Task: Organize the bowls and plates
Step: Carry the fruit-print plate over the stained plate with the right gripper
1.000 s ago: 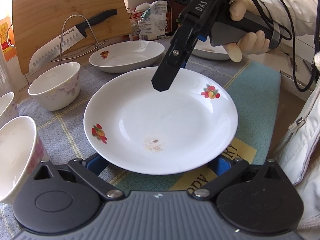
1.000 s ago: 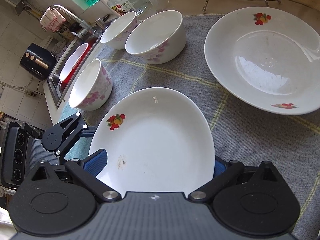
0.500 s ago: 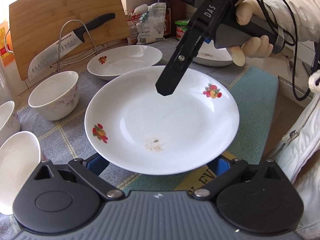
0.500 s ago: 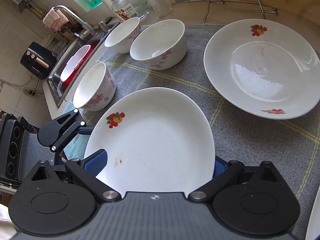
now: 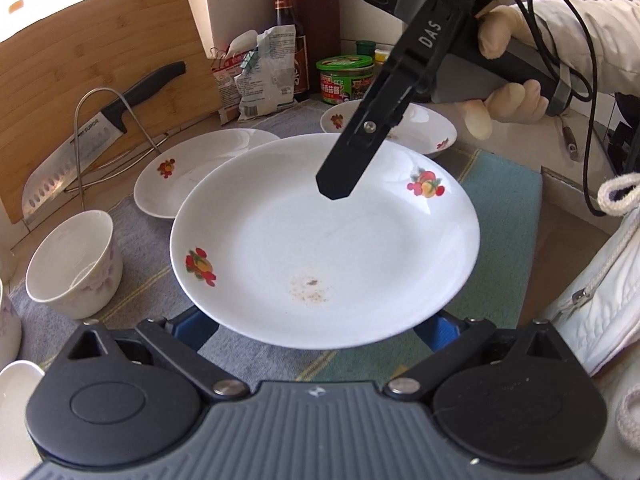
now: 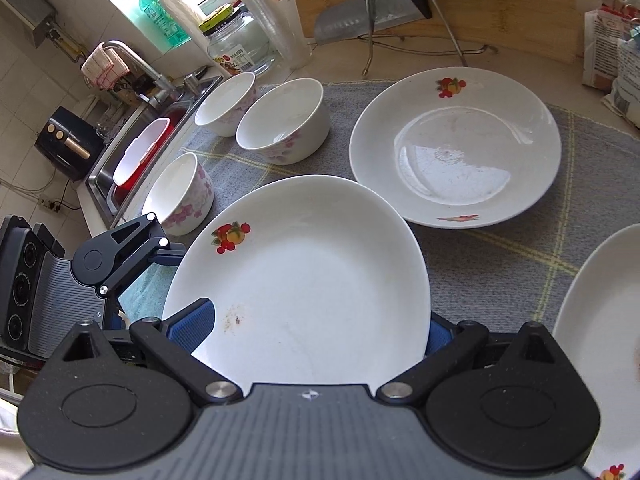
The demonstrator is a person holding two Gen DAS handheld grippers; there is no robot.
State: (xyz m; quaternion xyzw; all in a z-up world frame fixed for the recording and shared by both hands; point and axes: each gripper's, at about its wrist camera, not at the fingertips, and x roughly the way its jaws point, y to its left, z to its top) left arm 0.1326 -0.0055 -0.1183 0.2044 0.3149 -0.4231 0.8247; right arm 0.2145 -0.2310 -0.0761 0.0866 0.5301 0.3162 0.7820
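Note:
A white plate with fruit decals (image 5: 320,240) (image 6: 312,272) hangs above the cloth-covered counter, a brown smear near its rim. My right gripper (image 6: 314,328) is shut on the plate's rim, its left pad (image 6: 192,320) on top and the other pad underneath. In the left wrist view its upper finger (image 5: 340,176) reaches over the plate. My left gripper (image 5: 314,326) is open, both blue pads spread under the plate's near rim. A second plate (image 6: 456,148) (image 5: 192,172) and a third plate (image 5: 420,128) lie on the cloth. Three floral bowls (image 6: 280,128) stand to the left.
A knife (image 5: 92,140) leans in a wire stand against a wooden board (image 5: 100,60) at the back. Jars, a bottle and packets (image 5: 264,72) crowd the back corner. A sink (image 6: 136,152) lies beyond the bowls. A gloved hand (image 5: 508,96) holds the right gripper.
The plate has risen off the cloth with both grippers still at its rim. The bowls now sit lower and further off, and the third plate has come into view.

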